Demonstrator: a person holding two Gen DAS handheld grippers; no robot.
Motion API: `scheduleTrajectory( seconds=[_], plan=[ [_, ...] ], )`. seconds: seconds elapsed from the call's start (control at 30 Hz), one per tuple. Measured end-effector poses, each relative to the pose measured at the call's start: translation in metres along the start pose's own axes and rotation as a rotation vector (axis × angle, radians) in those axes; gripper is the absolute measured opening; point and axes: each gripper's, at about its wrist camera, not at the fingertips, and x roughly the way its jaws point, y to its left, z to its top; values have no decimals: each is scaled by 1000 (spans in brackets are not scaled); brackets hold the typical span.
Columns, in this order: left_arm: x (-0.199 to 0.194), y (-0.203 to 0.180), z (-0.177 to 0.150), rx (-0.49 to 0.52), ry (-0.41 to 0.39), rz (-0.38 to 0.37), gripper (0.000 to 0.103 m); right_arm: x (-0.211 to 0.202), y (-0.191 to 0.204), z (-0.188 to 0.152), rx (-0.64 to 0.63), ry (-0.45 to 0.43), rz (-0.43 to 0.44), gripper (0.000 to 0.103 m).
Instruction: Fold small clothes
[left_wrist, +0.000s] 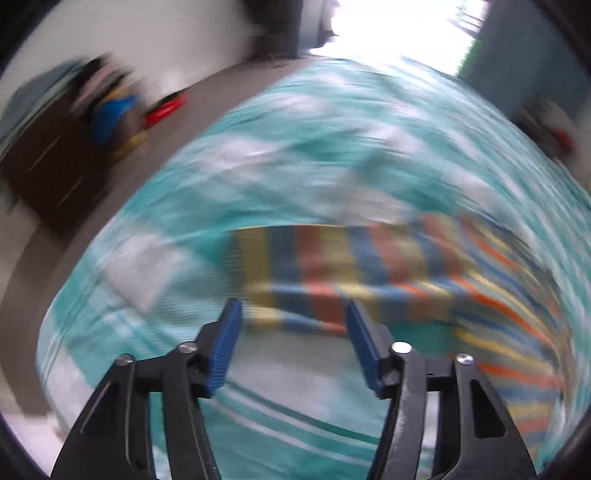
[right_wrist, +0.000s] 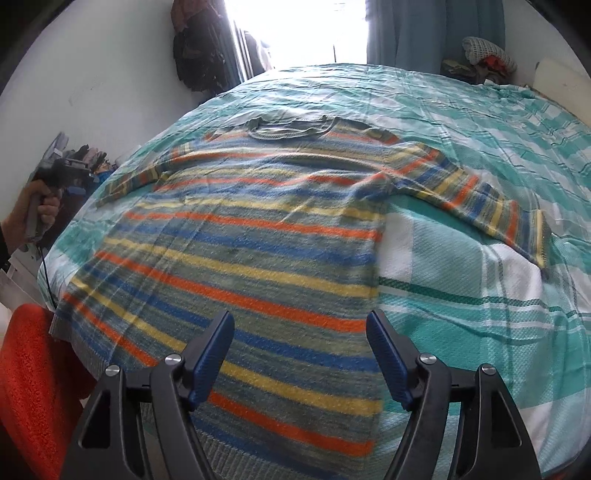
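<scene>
Stripes of orange, blue and yellow mark the sweater (right_wrist: 236, 236), which lies spread flat, front up, on the bed (right_wrist: 480, 295) with its teal-and-white checked cover. Its collar points to the far end, its hem hangs at the near edge, and both sleeves are spread out — the right one angling toward the near right.

Both sets of tongs stand wide and hold nothing. The right tongs (right_wrist: 301, 354) hover over the lower body of the sweater, near its right side. The left tongs (left_wrist: 293, 339) hover over the bed cover, facing what looks like the edge of the left sleeve.

No fold seems made yet, so the step in hand is likely the first grasp. It would go well if each pair of tongs pinches a single layer at a sleeve cuff or side seam, low against the bed, and carries it across without dragging the body out of square.

The left wrist view is badly motion-blurred, so which part of the sweater it shows is uncertain. The near hem is partly cut off behind the right tongs.
</scene>
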Motion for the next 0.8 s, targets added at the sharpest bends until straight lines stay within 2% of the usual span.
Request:
scheduleTrajectory(
  seconds=[0.07,0.13,0.17,0.23,0.33,0.4,0.5,0.6,0.67,0.73,0.8],
  plan=[
    [-13,-43,-11,119,-13,-95,71,-3,-7,3,14,-1,-6,73],
    [-21,-85,-36,237,-5,-181,78,-7,-14,3,24,-9,-9,73],
    [-20,-101,-47,276,10,-204,78,-7,-15,3,26,-8,-7,73],
    [-18,-131,-89,361,68,-250,78,-6,-15,-1,25,11,17,73],
    [-18,-148,-154,453,144,-271,78,-2,-3,-12,-19,49,31,73],
    [-22,-151,-188,497,172,-249,78,0,6,-19,-46,79,38,73],
    [-36,-141,-225,520,153,-212,84,5,15,-34,-67,157,42,73],
    [-53,-129,-242,525,136,-185,84,4,22,-55,-63,214,55,74],
    [-65,-124,-241,522,117,-165,84,-4,28,-67,-75,221,66,74],
    [-74,-121,-229,495,71,-160,84,-16,32,-72,-92,186,64,73],
    [-79,-119,-206,454,11,-135,86,-30,28,-68,-102,113,38,73]
  ],
)
